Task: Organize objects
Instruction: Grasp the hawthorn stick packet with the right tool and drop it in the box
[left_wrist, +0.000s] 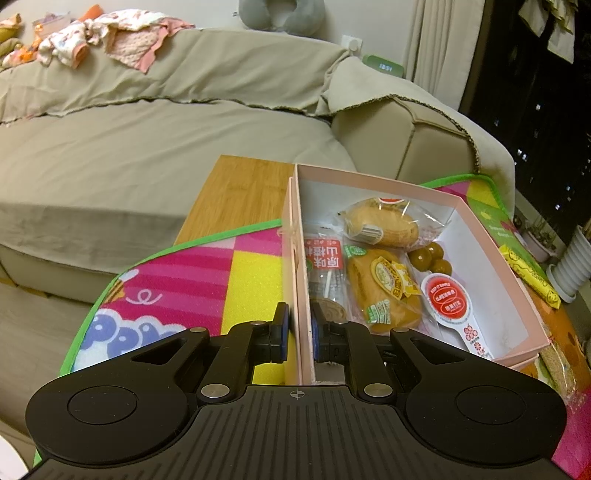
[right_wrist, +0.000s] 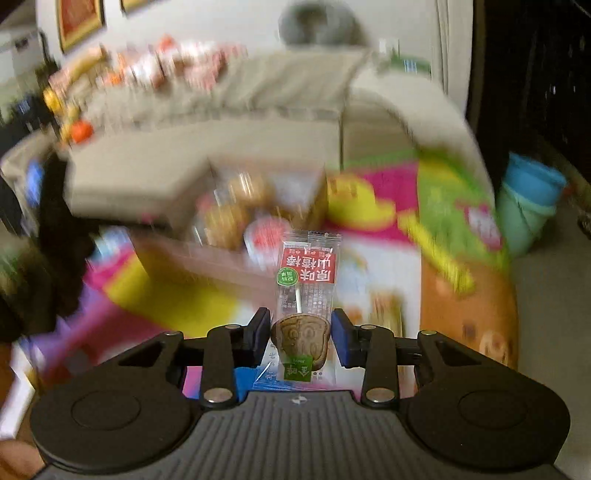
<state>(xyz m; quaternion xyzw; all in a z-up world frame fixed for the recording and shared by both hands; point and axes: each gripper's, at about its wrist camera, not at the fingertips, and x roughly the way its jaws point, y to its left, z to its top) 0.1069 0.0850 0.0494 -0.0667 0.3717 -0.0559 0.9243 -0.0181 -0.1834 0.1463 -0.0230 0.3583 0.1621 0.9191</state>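
A pink box (left_wrist: 491, 236) stands on a colourful play mat (left_wrist: 207, 273) and holds wrapped buns (left_wrist: 384, 288), brown balls (left_wrist: 430, 254), a red-lidded spoon pack (left_wrist: 447, 299) and a hawthorn lollipop pack (left_wrist: 327, 266). My left gripper (left_wrist: 299, 336) is shut on the box's left wall (left_wrist: 295, 236). In the blurred right wrist view, my right gripper (right_wrist: 301, 338) holds a second hawthorn lollipop pack (right_wrist: 308, 266) by its round brown end, above the mat; the pads do not clearly touch it. The box (right_wrist: 258, 221) lies ahead of it.
A beige sofa (left_wrist: 147, 122) stands behind the mat, with clothes (left_wrist: 107, 37) on its back. A wooden board (left_wrist: 243, 192) lies beside the box. A yellow pack (left_wrist: 532, 277) lies right of the box. A blue-green bin (right_wrist: 528, 203) stands at the right.
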